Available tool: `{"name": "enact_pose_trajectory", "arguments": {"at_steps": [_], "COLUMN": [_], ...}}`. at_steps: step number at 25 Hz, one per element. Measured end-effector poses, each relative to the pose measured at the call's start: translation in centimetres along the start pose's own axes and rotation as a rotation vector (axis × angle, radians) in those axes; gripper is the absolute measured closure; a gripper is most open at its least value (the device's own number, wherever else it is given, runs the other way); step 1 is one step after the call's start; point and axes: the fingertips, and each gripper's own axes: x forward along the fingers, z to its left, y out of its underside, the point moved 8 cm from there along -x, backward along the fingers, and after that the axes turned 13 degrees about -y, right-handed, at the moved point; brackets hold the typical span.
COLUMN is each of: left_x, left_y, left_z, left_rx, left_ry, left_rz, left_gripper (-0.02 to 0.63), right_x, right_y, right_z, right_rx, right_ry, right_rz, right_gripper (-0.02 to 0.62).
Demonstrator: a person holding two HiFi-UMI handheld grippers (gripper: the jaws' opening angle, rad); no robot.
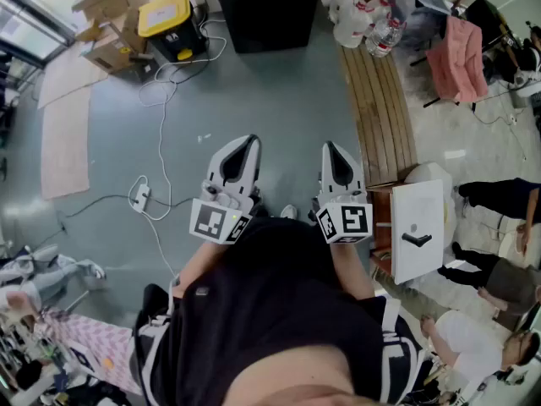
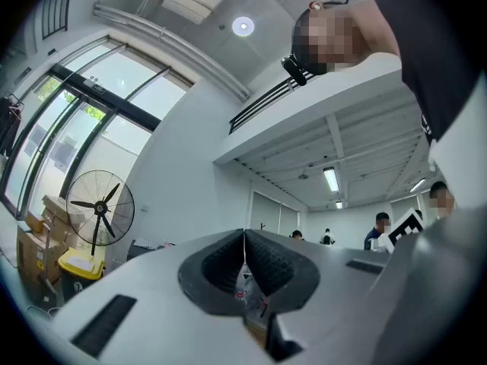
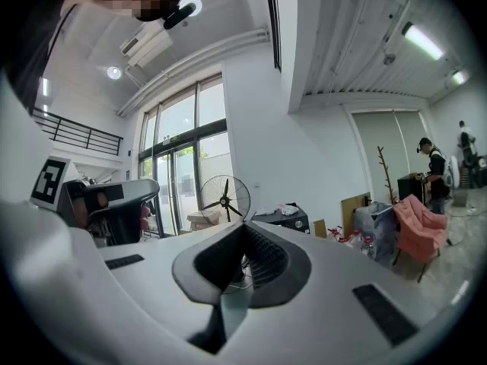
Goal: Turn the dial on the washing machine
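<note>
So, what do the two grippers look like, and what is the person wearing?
The left gripper and right gripper are alike: smooth white shells tapering to a point, with dark ribbed pads lining the jaws. Behind each sits a cube with black-and-white square markers. The person wears a black top.

People (image 1: 497,195) at the right edge are cut off, seemingly seated.

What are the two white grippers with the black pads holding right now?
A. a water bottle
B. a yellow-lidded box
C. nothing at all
C: the left white gripper and the right white gripper each have their jaws shut together, and each gripper's own view shows nothing between them.
</note>
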Motion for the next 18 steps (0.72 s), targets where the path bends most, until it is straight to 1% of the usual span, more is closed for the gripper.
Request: {"name": "enact_pose_trajectory", "arguments": {"at_steps": [3, 6, 13, 16, 18], "left_x": [0.6, 1.0, 1.4, 1.8, 2.1], "left_y": [-0.2, -0.4, -0.1, -0.1, 0.0], "left_z": [0.8, 1.3, 2.4, 3.4, 4.1], "left_rx": [0.004, 0.004, 0.004, 0.004, 0.005], "left_ry": [-0.002, -0.004, -0.001, 0.002, 0.004], "left_rz": [0.000, 0.000, 0.004, 0.008, 0.004], "left_gripper": [0.584, 0.584, 0.584, 0.584, 0.584], "right_x": [1.2, 1.9, 2.8, 3.8, 4.4], "right_y": [-0.4, -0.6, 0.0, 0.0, 0.1], "right_z": [0.2, 0.3, 0.4, 0.6, 0.6], "right_rx": [-0.018, -0.011, -0.012, -0.002, 0.015], "right_ry": [-0.007, -0.013, -0.010, -0.003, -0.001], "right_rz": [0.003, 0.001, 0.006, 0.007, -0.009], "right_gripper": [0.571, 0.571, 0.572, 0.572, 0.571]}}
